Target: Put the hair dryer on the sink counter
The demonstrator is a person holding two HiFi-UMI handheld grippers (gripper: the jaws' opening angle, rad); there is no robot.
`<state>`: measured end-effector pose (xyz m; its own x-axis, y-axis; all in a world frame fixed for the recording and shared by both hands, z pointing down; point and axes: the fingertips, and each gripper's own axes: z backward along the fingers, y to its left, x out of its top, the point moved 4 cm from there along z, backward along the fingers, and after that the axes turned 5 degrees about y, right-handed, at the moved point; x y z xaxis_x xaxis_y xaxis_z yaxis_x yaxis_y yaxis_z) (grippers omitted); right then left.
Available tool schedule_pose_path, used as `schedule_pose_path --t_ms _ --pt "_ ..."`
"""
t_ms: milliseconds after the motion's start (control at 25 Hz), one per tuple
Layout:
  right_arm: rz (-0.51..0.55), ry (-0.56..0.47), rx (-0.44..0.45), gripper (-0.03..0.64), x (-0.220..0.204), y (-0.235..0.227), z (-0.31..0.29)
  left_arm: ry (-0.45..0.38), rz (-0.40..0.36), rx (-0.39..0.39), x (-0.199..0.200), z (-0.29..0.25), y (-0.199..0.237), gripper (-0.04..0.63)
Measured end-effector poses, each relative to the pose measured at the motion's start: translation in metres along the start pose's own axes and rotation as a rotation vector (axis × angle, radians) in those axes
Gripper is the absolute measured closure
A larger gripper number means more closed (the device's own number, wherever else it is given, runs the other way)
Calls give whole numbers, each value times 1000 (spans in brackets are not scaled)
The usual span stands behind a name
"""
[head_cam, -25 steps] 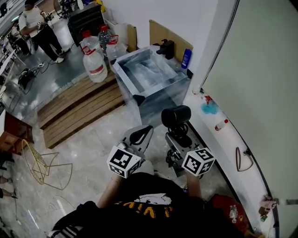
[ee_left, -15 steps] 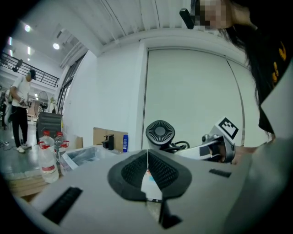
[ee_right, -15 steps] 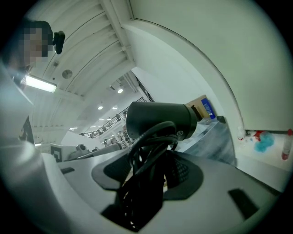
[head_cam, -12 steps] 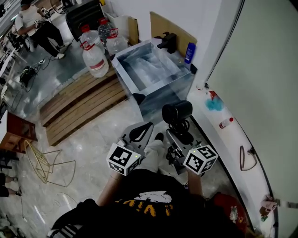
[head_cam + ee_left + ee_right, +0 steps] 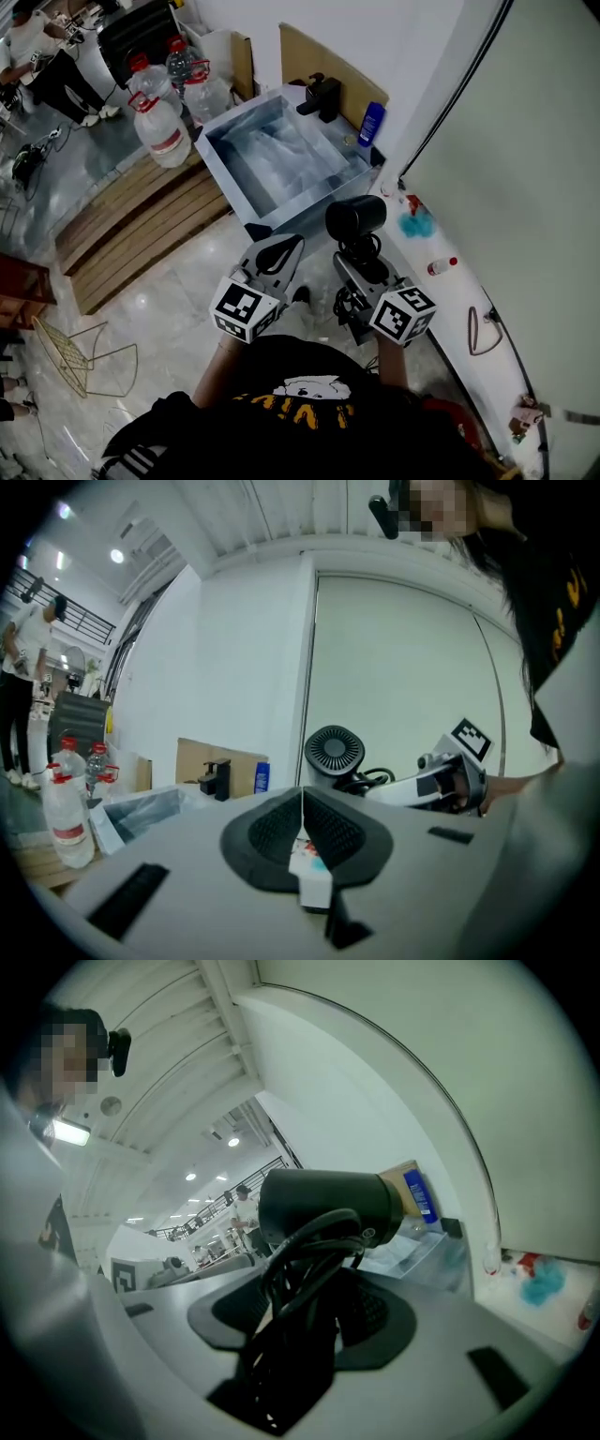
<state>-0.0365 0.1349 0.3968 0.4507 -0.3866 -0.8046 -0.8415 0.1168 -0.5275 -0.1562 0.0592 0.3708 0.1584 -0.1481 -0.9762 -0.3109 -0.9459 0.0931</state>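
Note:
My right gripper (image 5: 362, 261) is shut on the handle of a black hair dryer (image 5: 355, 217), with its coiled black cord bunched at the jaws. The barrel stands above the jaws, just off the near right corner of the grey sink basin (image 5: 217, 161) and beside the white counter (image 5: 448, 298). In the right gripper view the hair dryer (image 5: 328, 1206) and cord fill the jaws of my right gripper (image 5: 309, 1314). My left gripper (image 5: 277, 259) hangs to the left of it, shut and empty. In the left gripper view the pads of my left gripper (image 5: 302, 829) meet, and the hair dryer's rear grille (image 5: 335, 754) shows beyond.
A black faucet (image 5: 319, 95) and a blue bottle (image 5: 372, 122) stand at the sink's back. A blue puff (image 5: 417, 223) and small items lie on the counter. Water jugs (image 5: 161, 129), a wooden pallet (image 5: 131, 217) and a wire rack (image 5: 77, 347) are on the floor at left.
The view has shifted forward, so the sink and counter lie closer under the hair dryer. Both grippers keep their places and the right one still holds the hair dryer.

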Motion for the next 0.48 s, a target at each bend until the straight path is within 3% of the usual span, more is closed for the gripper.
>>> schedule_pose_path --t_ms 480 --pt "-59 14 -22 408 57 -48 -74 -12 38 -59 14 -79 83 586"
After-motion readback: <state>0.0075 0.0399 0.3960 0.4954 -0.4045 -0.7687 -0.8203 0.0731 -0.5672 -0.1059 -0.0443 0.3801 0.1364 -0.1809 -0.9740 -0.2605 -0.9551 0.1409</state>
